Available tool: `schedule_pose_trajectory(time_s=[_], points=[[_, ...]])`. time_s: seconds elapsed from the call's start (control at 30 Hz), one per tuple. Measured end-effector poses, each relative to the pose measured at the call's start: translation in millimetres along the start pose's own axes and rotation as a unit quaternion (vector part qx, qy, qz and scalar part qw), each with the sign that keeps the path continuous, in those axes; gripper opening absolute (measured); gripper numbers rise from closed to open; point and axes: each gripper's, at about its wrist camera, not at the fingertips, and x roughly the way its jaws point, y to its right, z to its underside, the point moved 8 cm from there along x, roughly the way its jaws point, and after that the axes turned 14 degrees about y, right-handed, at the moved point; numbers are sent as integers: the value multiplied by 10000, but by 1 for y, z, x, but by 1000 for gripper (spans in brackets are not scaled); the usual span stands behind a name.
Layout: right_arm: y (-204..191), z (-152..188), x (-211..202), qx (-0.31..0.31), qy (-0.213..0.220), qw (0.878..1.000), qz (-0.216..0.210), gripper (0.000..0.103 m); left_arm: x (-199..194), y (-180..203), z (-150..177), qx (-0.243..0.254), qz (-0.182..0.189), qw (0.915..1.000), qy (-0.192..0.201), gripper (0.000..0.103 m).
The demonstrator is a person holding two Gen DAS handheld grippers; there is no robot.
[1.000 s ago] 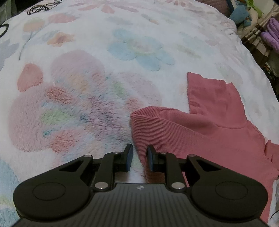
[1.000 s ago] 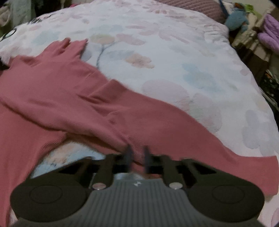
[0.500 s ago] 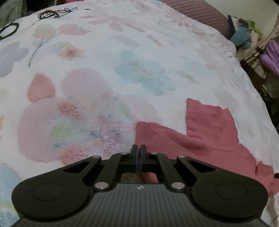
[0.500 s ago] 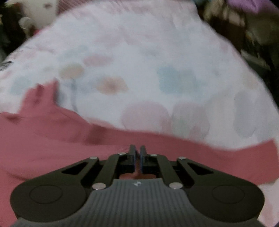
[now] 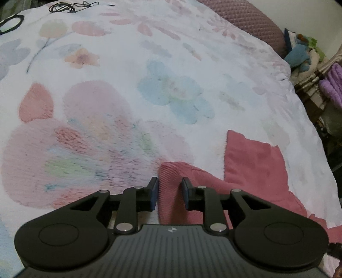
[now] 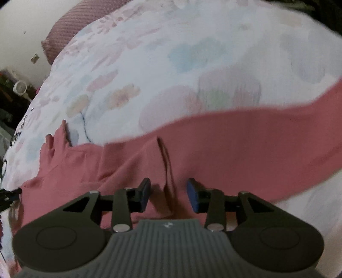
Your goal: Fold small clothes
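A pink long-sleeved knit top (image 5: 254,162) lies on a floral fleece blanket (image 5: 119,89). Its ribbed edge (image 5: 170,184) bunches up between the fingers of my left gripper (image 5: 169,190), whose jaws are opening and no longer pinch it. In the right wrist view the pink top (image 6: 224,149) stretches across the bed, one sleeve running up to the right. My right gripper (image 6: 168,192) hovers over a raised crease (image 6: 167,171) in the cloth. Its jaws are opening too, and the crease stands between the pads without being squeezed.
A mauve pillow (image 5: 256,23) lies at the head of the bed, with black cables (image 5: 62,8) at the far left. Soft toys (image 5: 299,55) and purple fabric (image 5: 333,85) sit beyond the bed's right edge. Much of the blanket around the top is bare.
Both grippers were shut on the cloth half a second ago, and their jaws now stand apart. The right gripper has rolled and shifted sideways, tilting its view. The left has barely moved.
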Motion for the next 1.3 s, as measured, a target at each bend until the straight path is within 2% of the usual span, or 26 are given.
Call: schedule_pose_trajectory(time_s=[0.03,0.07,0.23,0.3,0.43,0.53,0.57,0.6,0.77,0.9,1.0,1.13,1.23,1.3], points=[[-2,2,0,92,70,9999,-37,2,0,1,-1,31,-17,10000,18,19],[-4,2,-2,139,156,9997,-95,0,0,2,-3,117,-41,9999,59,6],[-12,-27,-42,452,946,9936,-414,0,-12,0,-10,409,-44,9987,311,3],[-5,-26,-45,424,875,9949,-270,0,-8,-5,-8,426,-155,9987,232,3],[19,4,-26,535,318,9979,200,0,-3,-6,-3,432,-289,9985,165,4],[21,10,-29,784,319,9962,203,0,-9,-4,-5,288,-248,9993,55,14],[17,7,-33,782,364,9962,139,0,-14,-2,-8,286,-153,9994,70,21],[8,3,-41,743,439,9963,44,0,-18,0,-10,330,-90,9994,99,26],[-54,-25,-65,313,681,9963,-430,0,-41,5,-14,362,111,9992,147,27],[-132,-34,-64,-157,640,9935,-927,0,-65,10,-11,432,340,9983,167,27],[-189,-26,-55,-313,531,9901,-1262,0,-81,11,-9,443,452,9980,77,27],[-248,11,-26,-451,173,9883,-1445,1,-94,15,-4,419,643,9971,7,34],[-269,39,-13,-497,-177,9867,-1537,5,-102,17,1,435,753,9962,-46,36],[-269,44,-19,-583,-173,9866,-1517,12,-104,17,5,454,782,9959,-85,38]])
